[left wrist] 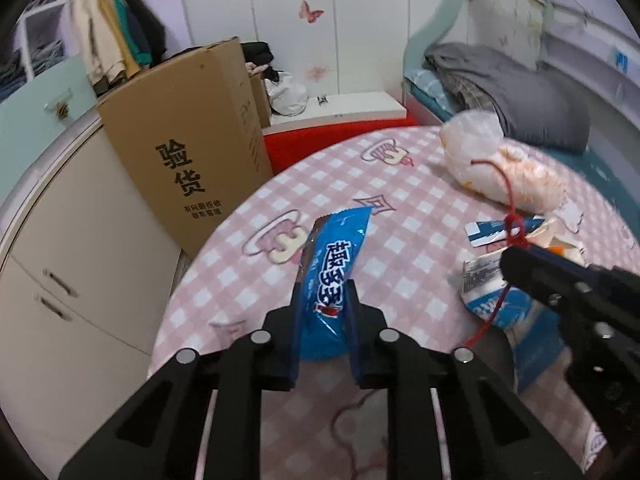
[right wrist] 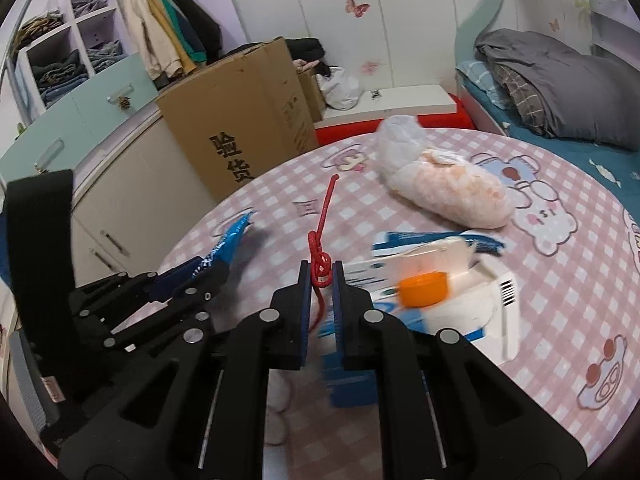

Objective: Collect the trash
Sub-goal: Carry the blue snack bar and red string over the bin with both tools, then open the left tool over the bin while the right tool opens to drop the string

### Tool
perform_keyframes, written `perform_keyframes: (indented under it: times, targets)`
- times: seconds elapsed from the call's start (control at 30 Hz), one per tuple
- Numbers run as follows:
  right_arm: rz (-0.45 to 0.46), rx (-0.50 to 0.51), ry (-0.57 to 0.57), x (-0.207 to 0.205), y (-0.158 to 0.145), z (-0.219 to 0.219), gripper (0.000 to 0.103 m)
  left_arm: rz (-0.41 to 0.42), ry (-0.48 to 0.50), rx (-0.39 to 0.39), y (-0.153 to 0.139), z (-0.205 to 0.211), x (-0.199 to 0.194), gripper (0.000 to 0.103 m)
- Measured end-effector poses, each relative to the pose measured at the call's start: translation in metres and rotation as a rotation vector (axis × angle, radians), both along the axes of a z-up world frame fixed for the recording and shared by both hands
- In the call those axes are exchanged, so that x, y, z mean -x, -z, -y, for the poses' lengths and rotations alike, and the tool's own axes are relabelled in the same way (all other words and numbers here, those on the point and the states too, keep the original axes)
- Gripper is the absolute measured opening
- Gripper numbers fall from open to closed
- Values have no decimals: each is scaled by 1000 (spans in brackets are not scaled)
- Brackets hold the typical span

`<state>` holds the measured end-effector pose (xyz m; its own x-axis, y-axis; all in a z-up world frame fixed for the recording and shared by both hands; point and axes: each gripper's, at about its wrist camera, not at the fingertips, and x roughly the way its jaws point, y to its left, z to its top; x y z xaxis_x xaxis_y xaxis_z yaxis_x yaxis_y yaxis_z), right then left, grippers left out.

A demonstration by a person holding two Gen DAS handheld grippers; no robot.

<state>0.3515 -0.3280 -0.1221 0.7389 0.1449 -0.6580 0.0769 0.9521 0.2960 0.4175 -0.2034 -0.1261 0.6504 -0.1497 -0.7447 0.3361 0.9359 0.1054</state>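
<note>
**Two Grippers Holding Trash Above a Pink Checked Table**

Starting at the far left: standing beside the table, a tall brown cardboard box (left wrist: 188, 148) printed with black characters, with cream cabinet doors (left wrist: 80, 264) to its left.

Gripping a glossy blue plastic snack wrapper (left wrist: 336, 276) with white lettering in the black left gripper (left wrist: 325, 292), jaws narrowed onto the wrapper's lower half, the top end sticking up and tilting away over the round table covered in a pink-and-white checked cloth (left wrist: 280, 196). Whether the wrapper's bottom is touching the cloth cannot be told.

Moving right: pinching a knotted red cord (right wrist: 320, 264) in the black right gripper (right wrist: 321, 276), jaws nearly closed on the knot, one strand rising upward and another hanging below between the fingers.

Lying just beyond and right of that gripper, a white-and-blue carton (right wrist: 472, 304) with an orange screw cap (right wrist: 424, 288), blurred. Resting farther back on the cloth, a translucent plastic bag (right wrist: 444, 184) holding pale orange contents. Beyond the table at far right, a grey blanket (right wrist: 560, 80) heaped on a bed.
</note>
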Motion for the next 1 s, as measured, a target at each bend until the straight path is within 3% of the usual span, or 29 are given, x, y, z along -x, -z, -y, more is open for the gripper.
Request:
perform_keyframes:
  times: [0.27, 0.53, 0.77, 1.0]
  targets:
    - [19, -16, -84, 13, -18, -53, 10, 1, -58, 116, -22, -60, 30, 15]
    - [33, -5, -195, 26, -35, -132, 10, -7, -164, 244, -35, -151, 64, 15]
    - [16, 3, -329, 26, -35, -218, 10, -27, -301, 310, -28, -240, 87, 15]
    - [-36, 25, -468, 18, -11, -303, 10, -68, -457, 330, -4, -322, 96, 15]
